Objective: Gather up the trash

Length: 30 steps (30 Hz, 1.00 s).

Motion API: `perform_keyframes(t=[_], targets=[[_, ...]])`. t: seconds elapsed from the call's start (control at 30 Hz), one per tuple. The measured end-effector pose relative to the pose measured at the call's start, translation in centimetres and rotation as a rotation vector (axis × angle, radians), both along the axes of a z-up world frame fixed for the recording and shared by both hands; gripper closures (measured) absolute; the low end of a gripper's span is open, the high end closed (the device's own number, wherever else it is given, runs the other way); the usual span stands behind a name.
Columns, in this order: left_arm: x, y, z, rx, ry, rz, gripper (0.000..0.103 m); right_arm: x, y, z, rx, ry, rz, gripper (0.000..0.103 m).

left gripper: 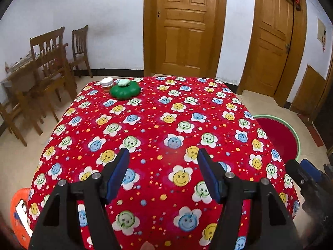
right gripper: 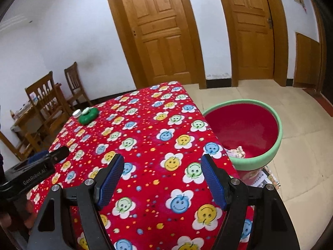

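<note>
We find the left gripper (left gripper: pixel 163 154) above the near part of the table (left gripper: pixel 158 108), its blue-padded jaws spread wide with only the red smiley-flower tablecloth showing between them; it holds nothing. The right gripper (right gripper: pixel 162 160) stands likewise, jaws apart and empty, over the table's near right side. Each gripper shows at the edge of the other's view.

We note the bin (right gripper: pixel 276 143), red inside with a pale green rim, on the tiled floor just beside the table's right edge. A crumpled scrap of trash (right gripper: pixel 238 152) lies inside it, against the near wall.

At the far left corner of the table we record a green clover-shaped container (left gripper: pixel 124 91) with a pale green cap (left gripper: pixel 123 82) on top, and a white-lidded jar (left gripper: pixel 107 84) just beside it. The rest of the cloth in view carries nothing.

Beyond the table we see wooden chairs (left gripper: pixel 52 56) at left and two wooden doors (left gripper: pixel 185 25) in the white wall. An orange object (left gripper: pixel 19 214) sits at the lower left edge of the left wrist view; we cannot tell what it is.
</note>
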<state>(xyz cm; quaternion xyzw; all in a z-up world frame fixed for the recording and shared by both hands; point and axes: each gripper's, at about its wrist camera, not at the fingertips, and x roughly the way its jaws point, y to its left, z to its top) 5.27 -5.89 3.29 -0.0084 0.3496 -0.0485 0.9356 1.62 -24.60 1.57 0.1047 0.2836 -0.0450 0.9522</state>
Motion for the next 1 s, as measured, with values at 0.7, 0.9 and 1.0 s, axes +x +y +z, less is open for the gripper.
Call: perform_keyframes(t=[0.7, 0.9, 1.0], targets=[[-1.5, 1.2, 1.0, -0.021, -0.046, 0.041, 0.036, -1.4, 1.4, 0.8, -0.037, -0.050, 0.009, 0.026], [-1.5, 1.2, 1.0, -0.021, -0.046, 0.042, 0.036, -1.4, 1.4, 0.8, -0.035, -0.048, 0.009, 0.026], [-1.6, 1.3, 1.1, -0.024, -0.048, 0.044, 0.036, -1.5, 1.4, 0.8, -0.032, -0.045, 0.009, 0.026]])
